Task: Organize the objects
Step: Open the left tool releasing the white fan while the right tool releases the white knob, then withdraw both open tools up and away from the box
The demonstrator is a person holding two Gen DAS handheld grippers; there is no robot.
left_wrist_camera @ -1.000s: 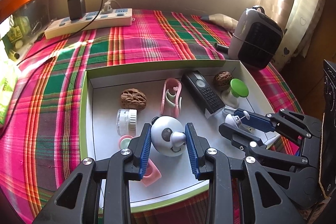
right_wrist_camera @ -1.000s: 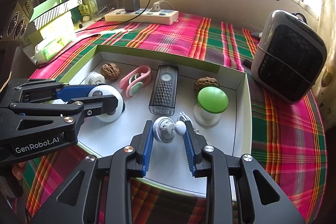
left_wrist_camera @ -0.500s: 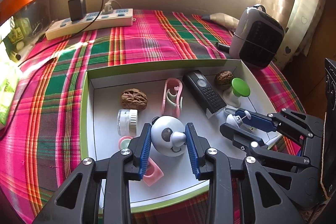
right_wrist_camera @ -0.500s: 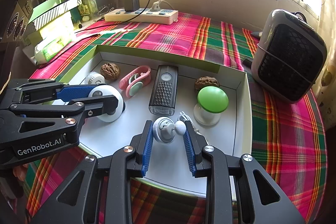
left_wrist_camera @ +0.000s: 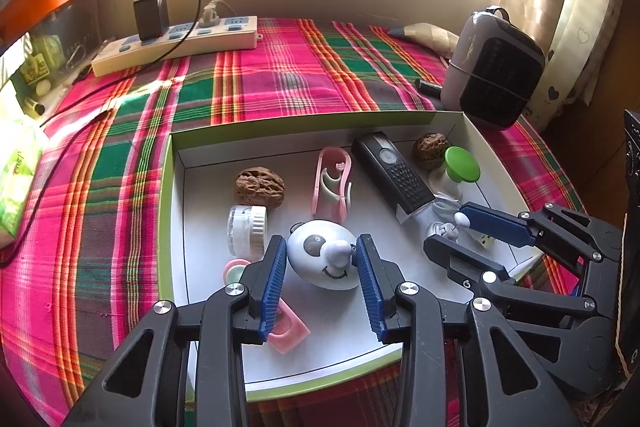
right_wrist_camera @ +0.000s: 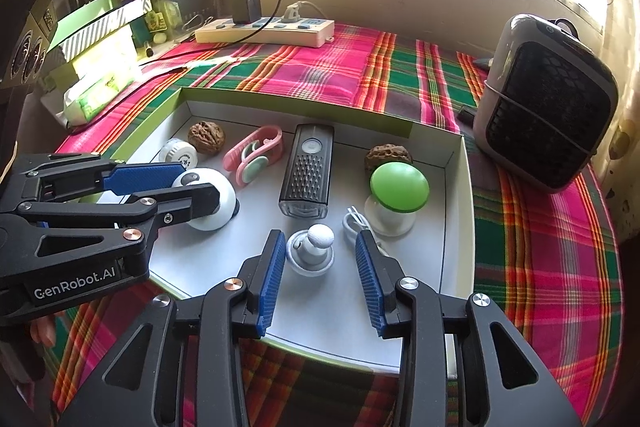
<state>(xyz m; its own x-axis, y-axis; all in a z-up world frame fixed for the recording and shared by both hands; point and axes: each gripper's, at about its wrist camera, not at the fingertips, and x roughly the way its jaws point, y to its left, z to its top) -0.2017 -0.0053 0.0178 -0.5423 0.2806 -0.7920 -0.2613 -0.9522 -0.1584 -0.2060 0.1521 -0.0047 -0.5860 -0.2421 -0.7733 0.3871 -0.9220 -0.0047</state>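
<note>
A plaid cloth covers the table; on it, in the frame's middle, lies a white tray. Inside the tray the panda toy rests between the left gripper fingers, which have just been opening and stand apart. The right gripper fingers, also just opening, flank the small grey knob without touching

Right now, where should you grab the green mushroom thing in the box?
Probably by the white stem under the cap. The green mushroom stands upright, and its cap is wide and domed, so fingers could slip. Come low from the near side; the box wall and a walnut crowd the rest.
</note>
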